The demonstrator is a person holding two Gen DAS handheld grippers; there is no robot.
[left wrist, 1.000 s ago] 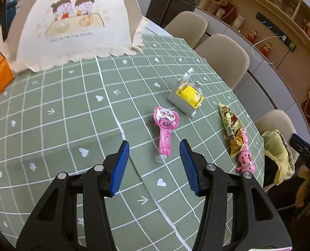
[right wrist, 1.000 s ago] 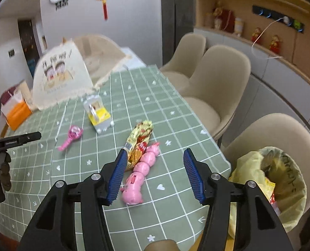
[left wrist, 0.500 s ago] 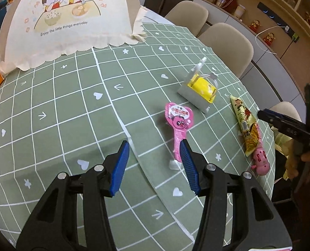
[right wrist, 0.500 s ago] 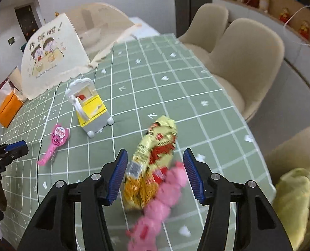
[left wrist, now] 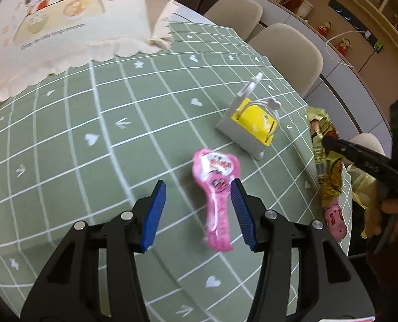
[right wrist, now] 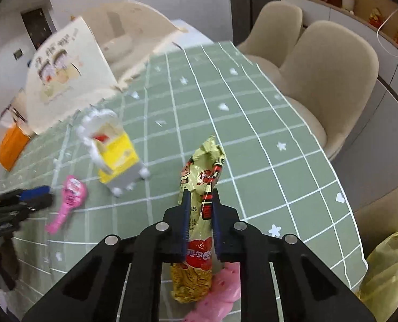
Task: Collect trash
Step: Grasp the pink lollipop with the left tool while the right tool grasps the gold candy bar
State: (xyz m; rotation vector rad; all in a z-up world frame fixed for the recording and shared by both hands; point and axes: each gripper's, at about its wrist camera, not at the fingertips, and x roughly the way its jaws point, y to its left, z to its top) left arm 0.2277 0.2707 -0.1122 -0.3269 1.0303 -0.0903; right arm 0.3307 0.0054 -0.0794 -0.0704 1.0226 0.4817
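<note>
Both grippers work over a round table covered in a green grid-patterned tablecloth (left wrist: 64,139). On the right, the right gripper (right wrist: 200,214) has its blue pads pressed close together around a gold-and-red snack wrapper (right wrist: 199,214), pinching it about midway along its length; the crumpled open end of the wrapper sticks out past the fingertips, and its lower end hangs back toward the camera over a pink pig-shaped toy (right wrist: 220,297) lying near the table edge. The left gripper (left wrist: 197,209) is spread wide, its jaws holding nothing, with a pink lollipop-shaped candy packet (left wrist: 216,185) lying flat on the cloth between them, closer to the right-hand pad (left wrist: 243,214) and, as far as the view shows, not clamped. Just beyond the candy packet stands a small yellow-and-grey toy cart (left wrist: 252,126) with a white handle, upright on the cloth. Far back on the table sits a cream fabric food cover (left wrist: 72,18) printed with two cartoon children. A yellow trash bag (right wrist: 389,271) shows past the table's near right edge in the right wrist view, beside beige chairs (right wrist: 330,72) drawn up to the table.
</note>
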